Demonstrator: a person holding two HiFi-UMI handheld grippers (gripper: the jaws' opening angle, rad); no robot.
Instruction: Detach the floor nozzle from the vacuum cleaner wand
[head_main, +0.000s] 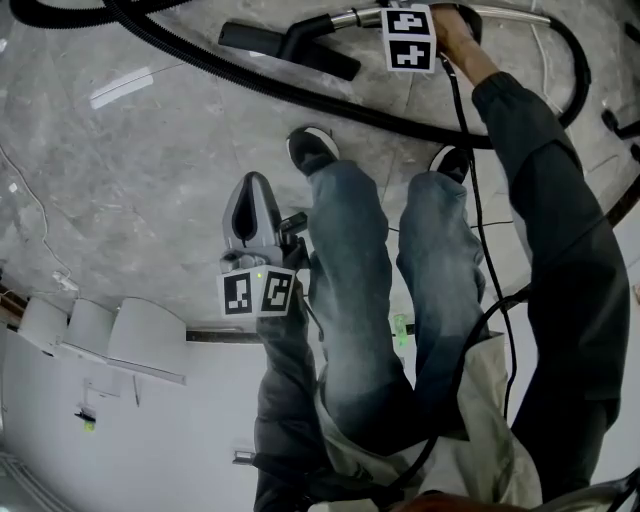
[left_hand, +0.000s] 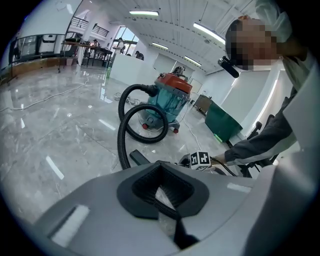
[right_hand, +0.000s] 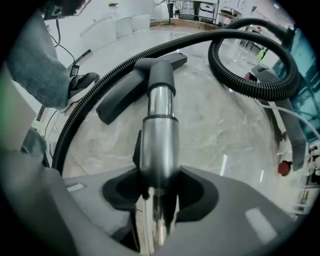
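Nearby, black hose (right_hand: 245, 89) loops past floor nozzle (right_hand: 125, 97); canister vacuum (left_hand: 170, 100) beyond. Right gripper (right_hand: 159, 182) clamps wand (right_hand: 159, 140); left gripper (left_hand: 162, 187) clenched, empty.

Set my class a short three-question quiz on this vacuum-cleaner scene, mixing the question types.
1. True or false: the floor nozzle is already off the wand.
2. The left gripper has its jaws: A wide open; B shut and empty; C shut on an object.
3. What lies between the jaws of the right gripper?
Key: 1 false, the two are joined; 2 B; 3 the wand.
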